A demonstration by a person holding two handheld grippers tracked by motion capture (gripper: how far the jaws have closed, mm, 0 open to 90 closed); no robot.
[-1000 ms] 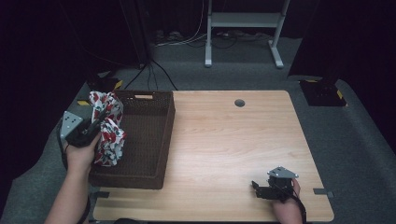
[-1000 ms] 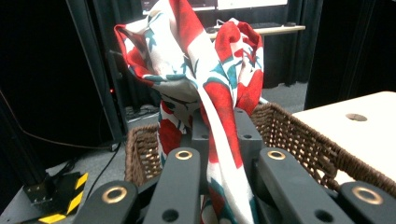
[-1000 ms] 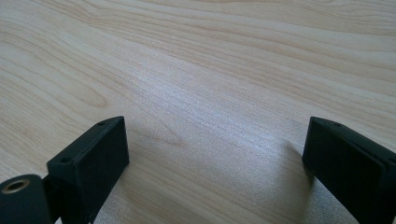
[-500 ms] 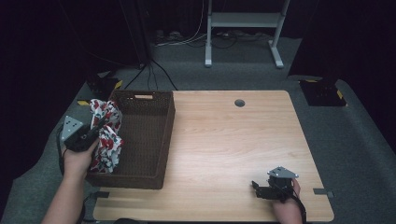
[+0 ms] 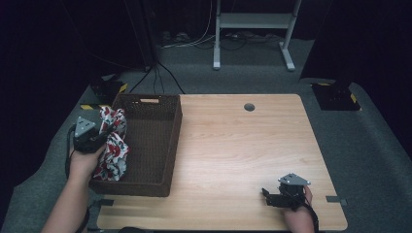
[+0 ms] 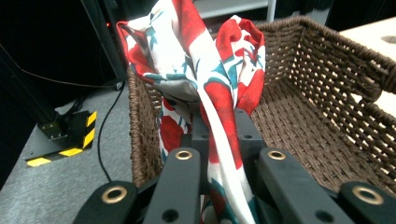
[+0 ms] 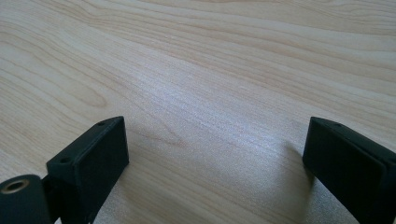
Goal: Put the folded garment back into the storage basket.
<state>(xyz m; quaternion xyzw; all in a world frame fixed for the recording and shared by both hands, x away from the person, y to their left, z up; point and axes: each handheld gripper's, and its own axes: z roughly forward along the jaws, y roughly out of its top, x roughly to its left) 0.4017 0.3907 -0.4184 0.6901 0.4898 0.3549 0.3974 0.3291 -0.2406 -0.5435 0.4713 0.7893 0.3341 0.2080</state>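
Cloth clamped in left claw bears no readable writing.

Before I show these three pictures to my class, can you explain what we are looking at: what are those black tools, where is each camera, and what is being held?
A person sits at a wooden table and holds a hand tool with two black jaws in each hand. One picture is taken from above the table. The other two come from small cameras riding on the tools, looking along their jaws. The left gripper is shut on a red, white and green patterned cloth, holding it over the near left edge of a brown wicker basket that stands on the table's left side. The right gripper rests low over the bare wood near the table's front right, jaws open, holding nothing.
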